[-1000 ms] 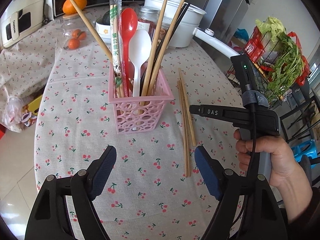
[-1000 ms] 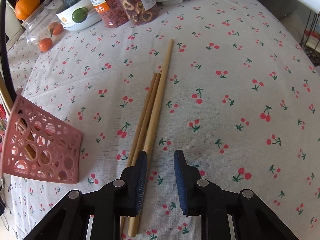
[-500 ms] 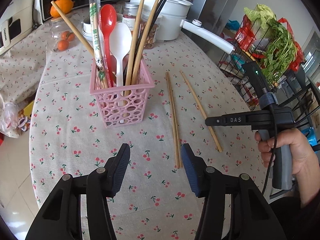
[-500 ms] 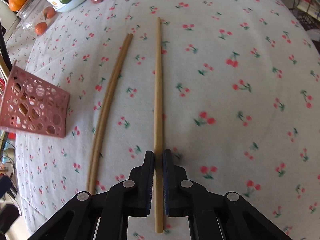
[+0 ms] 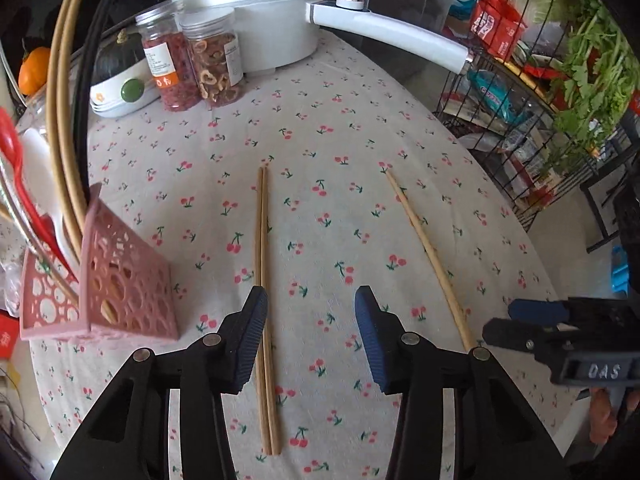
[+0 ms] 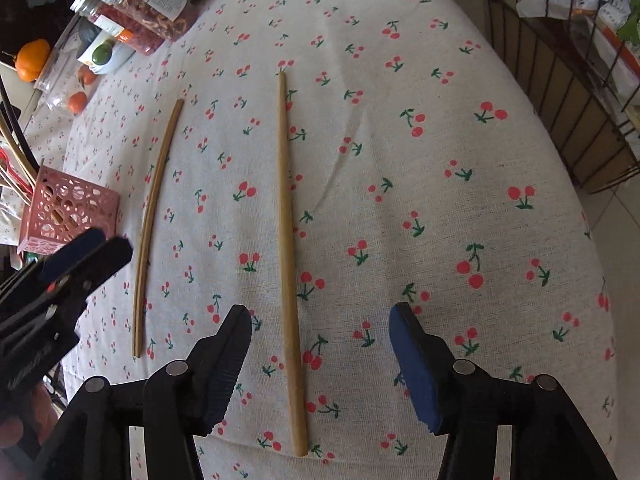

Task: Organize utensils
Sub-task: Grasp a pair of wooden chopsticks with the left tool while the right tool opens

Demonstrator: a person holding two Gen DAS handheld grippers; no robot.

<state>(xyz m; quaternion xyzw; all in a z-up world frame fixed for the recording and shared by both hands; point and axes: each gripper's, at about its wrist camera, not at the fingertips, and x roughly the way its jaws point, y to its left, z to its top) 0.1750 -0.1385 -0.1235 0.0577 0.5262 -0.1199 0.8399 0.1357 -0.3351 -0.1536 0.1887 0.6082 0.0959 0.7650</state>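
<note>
A pair of wooden chopsticks [image 5: 264, 280] lies side by side on the cherry-print tablecloth [image 5: 320, 140]. My left gripper [image 5: 312, 332] hangs over their near half, its jaws closing; the pair sits just inside the left pad, not pinched. A single chopstick [image 6: 288, 240] lies flat between the jaws of my right gripper [image 6: 320, 360], which are opening and clear of it. The pink perforated basket [image 5: 120, 292] at the left holds chopsticks, a red spoon and a white spoon. Each gripper shows in the other's view: right gripper [image 5: 508, 320], left gripper [image 6: 112, 244].
Two jars of dried food [image 5: 192, 60], a bowl [image 5: 120, 92] and a white pot with a long handle [image 5: 256, 12] stand at the back. A wire rack with greens [image 5: 560, 100] stands beyond the table's right edge. An orange [image 5: 34, 70] sits far left.
My right gripper shut on the single chopstick, drew it away from the pair, then opened and left it on the cloth. My left gripper moved from facing the basket to over the pair, jaws narrowing.
</note>
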